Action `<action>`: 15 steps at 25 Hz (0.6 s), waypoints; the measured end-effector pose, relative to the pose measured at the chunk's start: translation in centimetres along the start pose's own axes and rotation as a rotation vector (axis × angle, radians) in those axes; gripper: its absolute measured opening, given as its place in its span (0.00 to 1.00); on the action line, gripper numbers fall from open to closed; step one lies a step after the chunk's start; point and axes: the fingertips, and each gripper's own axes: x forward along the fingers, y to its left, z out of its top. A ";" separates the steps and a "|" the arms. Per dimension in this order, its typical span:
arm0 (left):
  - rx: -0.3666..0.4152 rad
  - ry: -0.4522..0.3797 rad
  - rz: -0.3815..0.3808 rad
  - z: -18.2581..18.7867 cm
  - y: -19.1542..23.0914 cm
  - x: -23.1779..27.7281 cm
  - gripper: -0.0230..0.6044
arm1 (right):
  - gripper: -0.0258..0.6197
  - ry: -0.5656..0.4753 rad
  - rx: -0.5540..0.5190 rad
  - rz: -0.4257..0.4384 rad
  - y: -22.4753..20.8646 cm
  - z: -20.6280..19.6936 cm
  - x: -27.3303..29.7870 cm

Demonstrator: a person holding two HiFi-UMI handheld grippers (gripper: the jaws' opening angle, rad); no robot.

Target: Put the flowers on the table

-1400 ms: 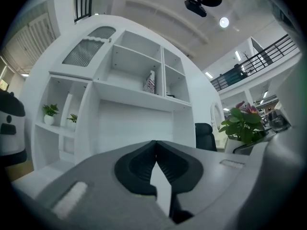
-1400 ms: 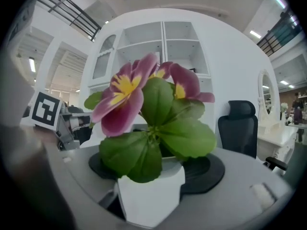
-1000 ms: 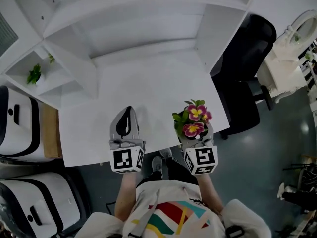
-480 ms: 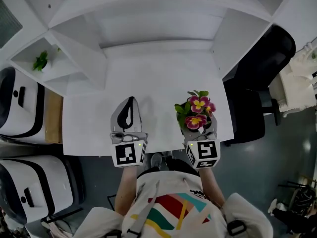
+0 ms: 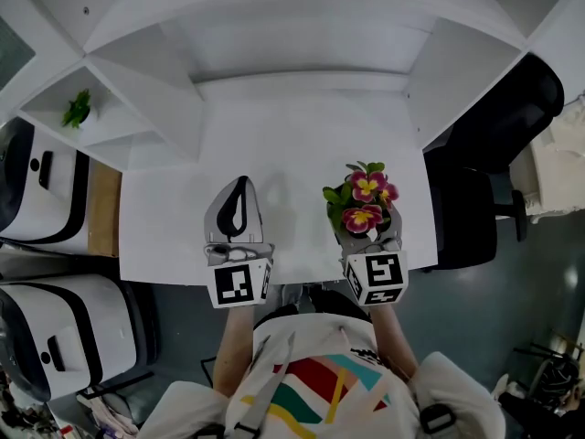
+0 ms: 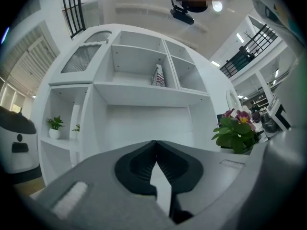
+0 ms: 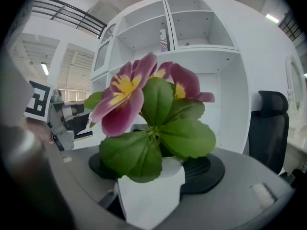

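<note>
**A:** What do our fingers have?

**B:** The fingers of our right gripper (image 5: 367,231) stand wide, clamped on either side of the white pot (image 7: 151,195). The flowers (image 5: 364,199) rise straight up out of it. On our left gripper (image 6: 154,145) the fingers are pressed together with nothing between them.

**A:** What has changed in the last second?

**B:** Very little in the grip, which is as wide as it was. The pot has come a little further in from the front edge of the bench (image 5: 292,163). It now sits at about four o'clock on the white top, and the left gripper is at seven o'clock, apart from it.

**A:** Is the pot down yet?

**B:** We can't tell whether its base touches the bench, because no view shows the underside. We judge that we're at the setting-down step. The pot is over the surface and upright, and what's left is to lower it if needed and spread the fingers.

**A:** Is anything around it a worry?

**B:** Nothing lies close by on the bench. The shelf unit (image 5: 274,26) stands at twelve o'clock with a small plant (image 5: 76,110) at ten, and the black chair (image 5: 484,154) is off the bench at three. The near edge is the one risk.
</note>
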 end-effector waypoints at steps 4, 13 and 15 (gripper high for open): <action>0.002 0.017 0.000 -0.7 0.0 0.6 0.04 | 0.56 0.011 0.004 0.015 -0.4 -0.2 1.5; 0.002 0.033 0.028 -1.3 0.7 1.0 0.04 | 0.56 0.092 -0.006 0.022 -3.1 -1.3 6.5; 0.002 0.039 0.037 -1.6 0.9 1.2 0.04 | 0.56 0.112 -0.023 0.023 -3.9 -1.6 8.0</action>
